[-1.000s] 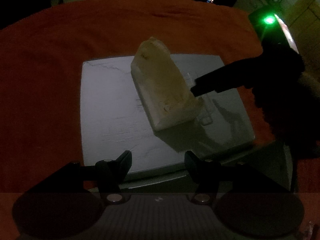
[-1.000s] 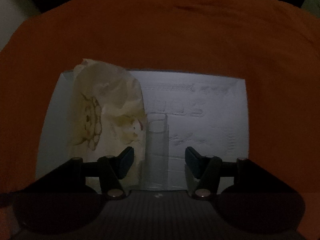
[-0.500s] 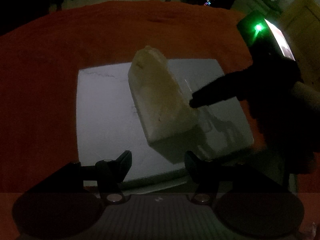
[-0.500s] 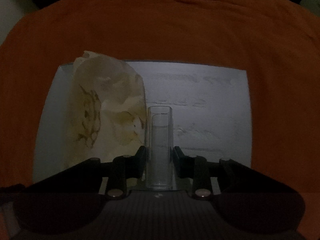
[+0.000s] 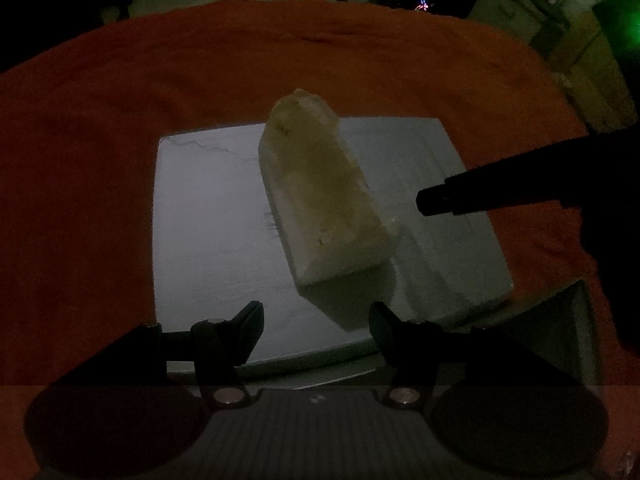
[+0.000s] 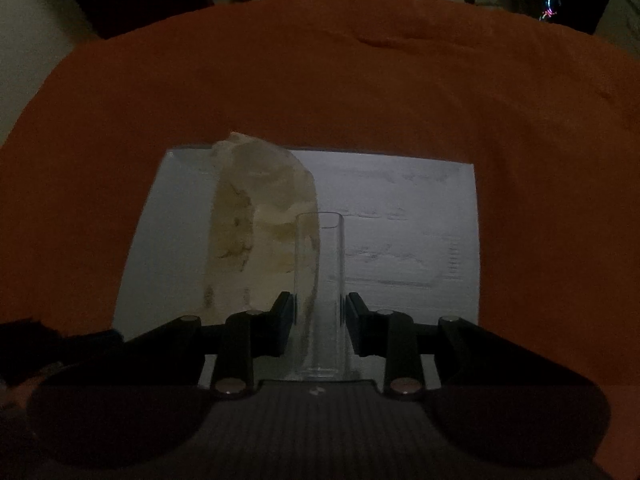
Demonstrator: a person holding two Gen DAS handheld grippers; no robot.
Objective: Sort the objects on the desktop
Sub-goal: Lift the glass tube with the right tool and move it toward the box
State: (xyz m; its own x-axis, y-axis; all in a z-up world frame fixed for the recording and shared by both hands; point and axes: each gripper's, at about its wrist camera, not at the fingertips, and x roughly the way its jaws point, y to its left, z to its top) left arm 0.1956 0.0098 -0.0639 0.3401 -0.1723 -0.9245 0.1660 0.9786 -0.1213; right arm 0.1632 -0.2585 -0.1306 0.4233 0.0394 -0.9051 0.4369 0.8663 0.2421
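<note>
Gripping a clear glass tube [image 6: 319, 292] upright, the right tongs [image 6: 319, 314] sit over the white board's [image 6: 400, 240] near edge, just right of the cream packet [image 6: 256, 236]. Left tongs [image 5: 316, 326] gape wide, empty, at the board's near edge.

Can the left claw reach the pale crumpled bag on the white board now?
Probably yes. The left claw is open, and the bag lies just ahead of it on the white board, with nothing between them.
</note>
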